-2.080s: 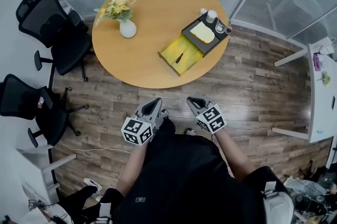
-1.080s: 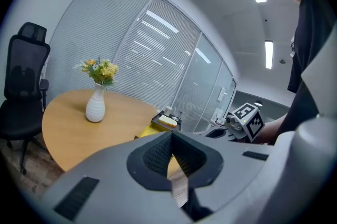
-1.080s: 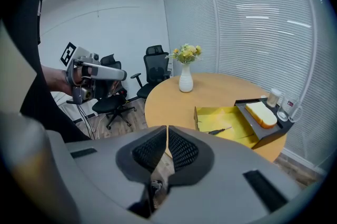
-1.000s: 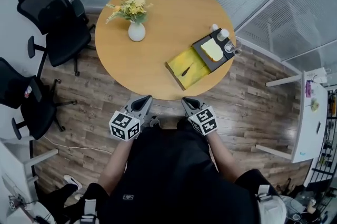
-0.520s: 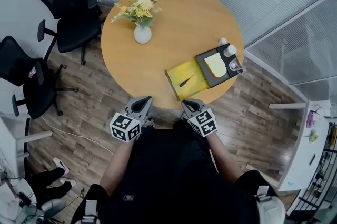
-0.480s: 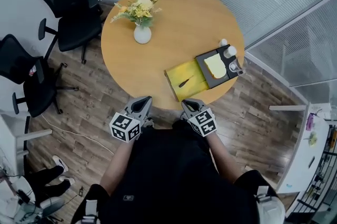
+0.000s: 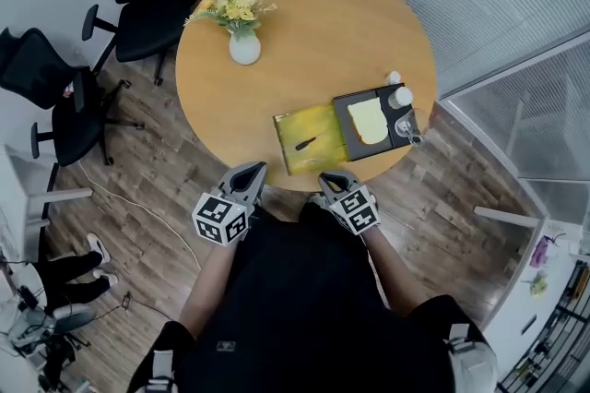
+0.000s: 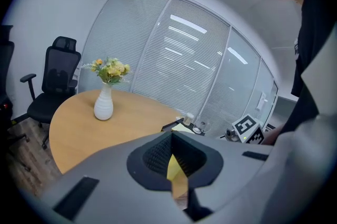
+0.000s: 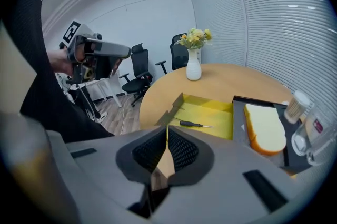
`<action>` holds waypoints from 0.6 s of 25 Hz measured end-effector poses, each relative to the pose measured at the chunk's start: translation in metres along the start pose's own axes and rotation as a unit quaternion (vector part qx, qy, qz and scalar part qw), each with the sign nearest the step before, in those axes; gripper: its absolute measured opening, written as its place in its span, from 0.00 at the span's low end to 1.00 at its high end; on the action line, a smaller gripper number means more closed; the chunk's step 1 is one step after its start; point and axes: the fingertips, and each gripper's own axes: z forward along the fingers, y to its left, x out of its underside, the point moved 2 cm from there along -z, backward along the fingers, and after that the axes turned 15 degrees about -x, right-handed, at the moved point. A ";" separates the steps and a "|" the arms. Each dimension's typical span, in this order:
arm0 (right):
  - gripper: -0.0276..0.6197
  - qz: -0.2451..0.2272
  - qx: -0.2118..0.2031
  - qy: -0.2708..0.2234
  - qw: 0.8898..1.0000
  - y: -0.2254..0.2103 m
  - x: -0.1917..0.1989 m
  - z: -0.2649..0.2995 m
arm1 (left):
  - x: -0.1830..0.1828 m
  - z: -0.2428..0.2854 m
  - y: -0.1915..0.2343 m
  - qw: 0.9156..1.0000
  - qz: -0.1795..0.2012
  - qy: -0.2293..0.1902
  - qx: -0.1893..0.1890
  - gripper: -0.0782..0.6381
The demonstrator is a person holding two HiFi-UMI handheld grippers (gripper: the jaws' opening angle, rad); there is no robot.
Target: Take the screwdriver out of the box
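**Current state.** The person is standing at the near edge of the round table point(image 7: 313, 22), in the centre of the head view. The left gripper point(image 7: 255, 169) and the right gripper point(image 7: 330, 181) are hanging side by side just off the table edge, well apart from the work. In each gripper view the two jaws are meeting at their tips, with nothing between them.

**Location of the part.** The screwdriver point(image 7: 305, 143) is lying flat on the floor of the open yellow box point(image 7: 293, 125), a little right of centre in the head view. It is touching neither side wall. In the right gripper view it is showing directly above the jaws, shaft pointing to the right. A black tray point(image 7: 343, 110) is sitting just beside the box on its right, carrying a bread slice point(image 7: 369, 121) and a glass point(image 7: 412, 138).

**Step in hand.** The task is not yet under way; the approach is judged to be starting.

**Hazards.**
- Both sets of jaws are closed. Descending without opening them would be pushing the screwdriver about instead of gripping it.
- The screwdriver is thin and lying flat. Pads closing too high would be likely to slip off the shaft or roll it away.
- The box is resting close to the table edge. Dragging on a wall could be sliding it off.
- A wide swing of the right gripper could be striking the tray or tipping the glass.
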 end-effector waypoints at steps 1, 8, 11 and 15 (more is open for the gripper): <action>0.05 -0.007 -0.008 0.005 1.000 -0.004 0.001 -0.002 | 0.001 0.002 -0.009 1.000 -0.003 -0.002 -0.003 0.12; 0.05 -0.080 -0.034 0.047 0.995 -0.028 -0.004 0.010 | 0.007 0.009 -0.029 1.000 -0.028 0.000 -0.003 0.12; 0.05 -0.130 -0.038 0.080 0.988 -0.034 -0.015 0.022 | 0.002 0.012 -0.026 0.999 -0.029 -0.006 0.011 0.12; 0.06 -0.200 -0.074 0.116 0.970 -0.035 -0.028 0.042 | -0.003 0.020 -0.016 0.999 -0.033 -0.009 0.027 0.12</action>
